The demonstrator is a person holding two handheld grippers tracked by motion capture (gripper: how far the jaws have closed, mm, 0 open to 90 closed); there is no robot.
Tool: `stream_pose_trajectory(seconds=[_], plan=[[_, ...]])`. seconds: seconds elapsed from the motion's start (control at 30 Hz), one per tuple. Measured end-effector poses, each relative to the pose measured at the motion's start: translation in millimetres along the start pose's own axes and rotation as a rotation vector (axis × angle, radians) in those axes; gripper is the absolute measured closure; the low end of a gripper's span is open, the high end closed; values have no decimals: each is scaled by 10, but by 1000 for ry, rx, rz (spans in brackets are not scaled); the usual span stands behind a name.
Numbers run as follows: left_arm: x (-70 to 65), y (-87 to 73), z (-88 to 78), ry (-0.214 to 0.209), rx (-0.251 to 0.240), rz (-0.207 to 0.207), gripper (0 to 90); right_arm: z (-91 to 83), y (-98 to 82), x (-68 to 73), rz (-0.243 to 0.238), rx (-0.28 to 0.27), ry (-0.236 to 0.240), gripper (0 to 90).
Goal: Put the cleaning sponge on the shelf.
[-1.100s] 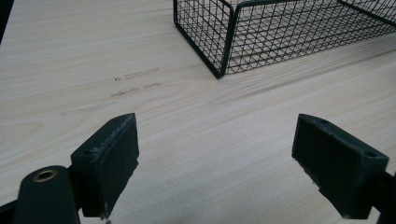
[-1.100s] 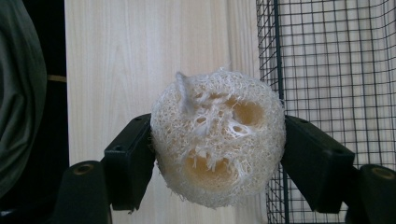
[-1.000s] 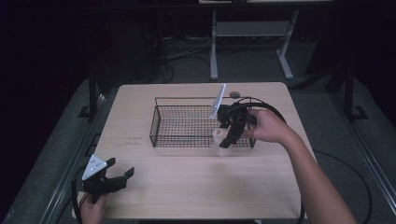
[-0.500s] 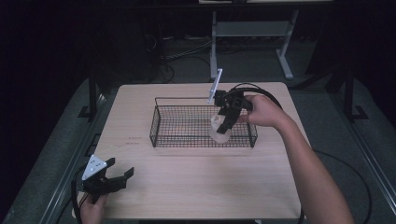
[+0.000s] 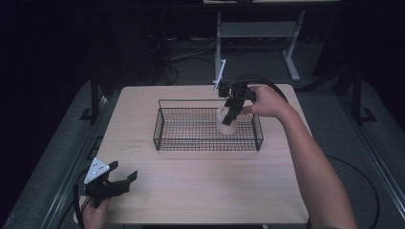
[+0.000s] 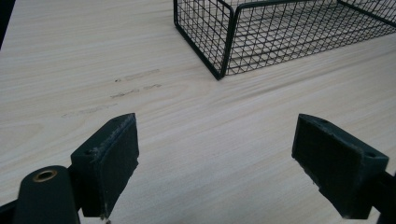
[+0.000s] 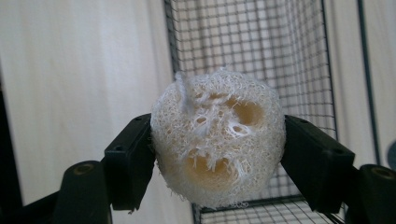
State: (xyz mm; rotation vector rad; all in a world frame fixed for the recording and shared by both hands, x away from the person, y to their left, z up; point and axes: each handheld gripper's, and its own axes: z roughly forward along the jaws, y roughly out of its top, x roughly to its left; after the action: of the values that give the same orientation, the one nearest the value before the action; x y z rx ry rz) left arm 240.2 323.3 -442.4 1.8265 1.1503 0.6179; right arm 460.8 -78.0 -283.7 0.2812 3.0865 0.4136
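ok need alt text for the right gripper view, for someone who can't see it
A pale, fibrous loofah sponge is clamped between the right gripper's two black jaws, seen close up. Behind it are a black wire basket and the light wooden table.

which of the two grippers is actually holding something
The right gripper, over the wire basket, is clamped on the loofah sponge. The left gripper sits open over bare table.
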Motion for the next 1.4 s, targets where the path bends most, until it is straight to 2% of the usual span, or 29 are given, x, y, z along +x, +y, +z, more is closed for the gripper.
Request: stream_pose_trajectory(seconds=[0.03, 0.17, 0.3, 0.63, 0.73, 0.9, 1.0, 1.4], plan=[[-2, 2, 4, 0, 1, -2, 140, 28, -4, -63, 11, -9, 12, 286], [-3, 2, 11, -1, 6, 3, 139, 121, -2, -157, 27, 3, 20, 285], [-3, 2, 13, -3, 7, 0, 139, 240, 16, -224, 36, 20, 18, 285], [1, 2, 9, -2, 3, 1, 139, 458, 61, -347, 44, 14, 33, 286], [9, 1, 6, 0, 3, -1, 139, 494, 60, -368, 52, 12, 40, 285], [20, 0, 1, 2, 4, -6, 140, 653, 0, -413, 75, -4, 61, 285], [17, 0, 1, 2, 5, -3, 139, 702, -8, -414, 68, 19, 55, 285], [22, 0, -7, 4, -1, -4, 139, 838, 3, -397, 54, 35, 72, 285]])
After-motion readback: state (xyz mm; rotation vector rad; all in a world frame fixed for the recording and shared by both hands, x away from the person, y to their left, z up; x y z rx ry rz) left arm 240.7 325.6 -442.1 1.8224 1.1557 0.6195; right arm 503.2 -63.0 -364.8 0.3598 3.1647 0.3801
